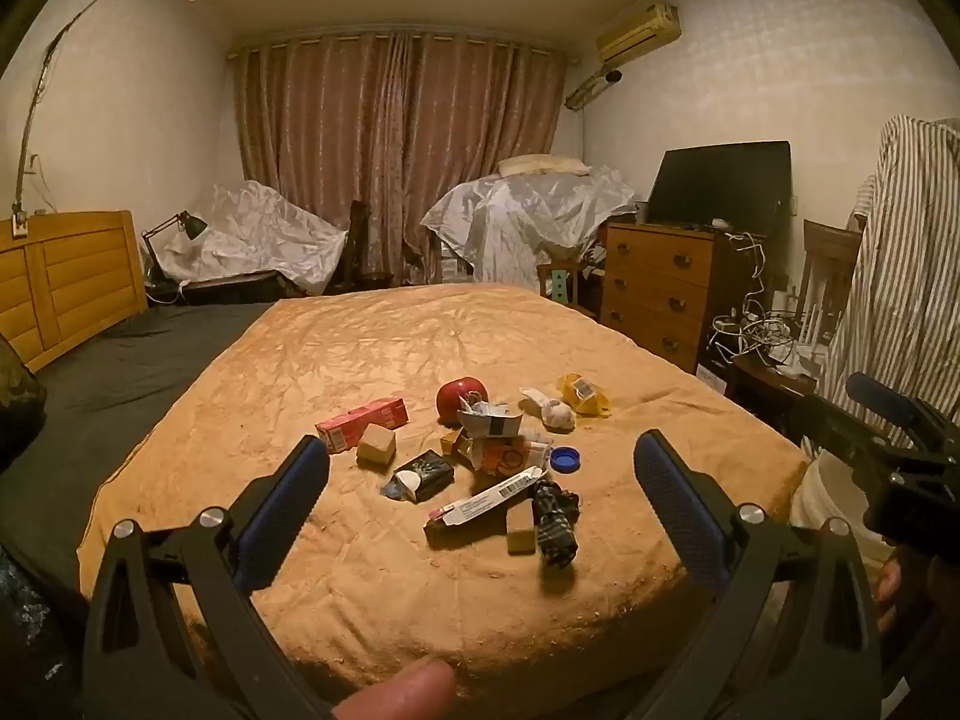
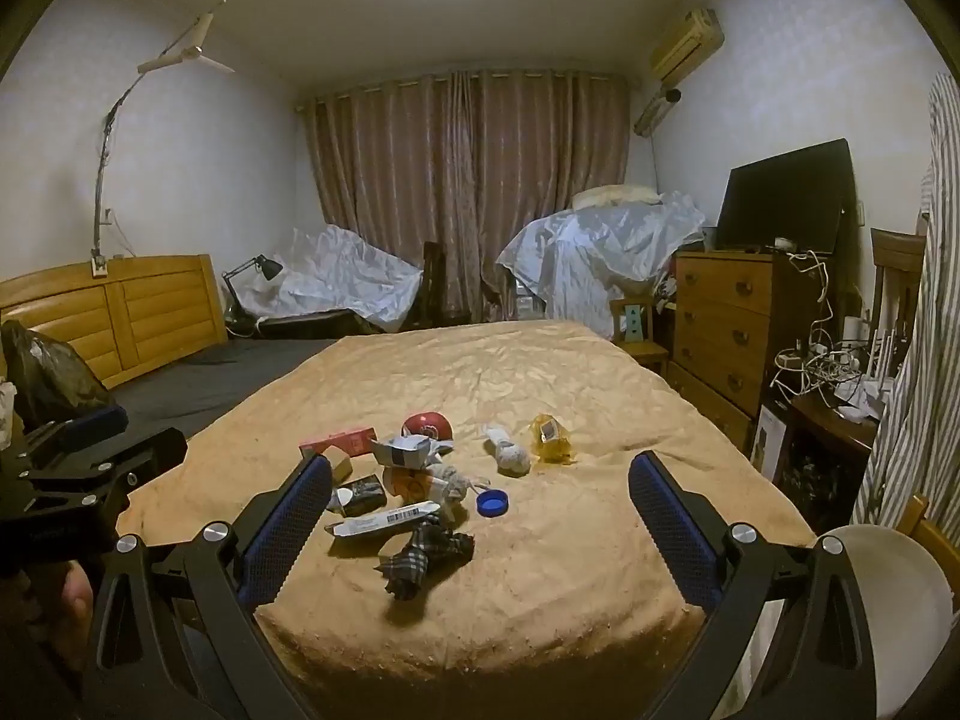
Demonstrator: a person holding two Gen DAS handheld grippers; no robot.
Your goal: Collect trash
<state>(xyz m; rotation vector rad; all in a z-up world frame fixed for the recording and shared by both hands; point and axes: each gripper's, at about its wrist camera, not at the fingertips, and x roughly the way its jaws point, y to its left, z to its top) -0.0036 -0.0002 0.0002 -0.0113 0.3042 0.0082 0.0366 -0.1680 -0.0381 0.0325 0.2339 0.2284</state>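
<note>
Tan bedspread carries the trash pile, untouched. Left tongs and right tongs both spread wide, empty, short of it. Step: approach. Next: reach in, pinch one piece, probably for white bucket.

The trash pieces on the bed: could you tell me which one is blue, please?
The small round bottle cap, lying at the right edge of the pile on the tan blanket, is the only blue piece; its neighbours are red, yellow, white or dark.

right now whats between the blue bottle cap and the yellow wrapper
A crumpled white paper wad lies between the blue bottle cap and the yellow wrapper, clearest in the right wrist view.
</note>
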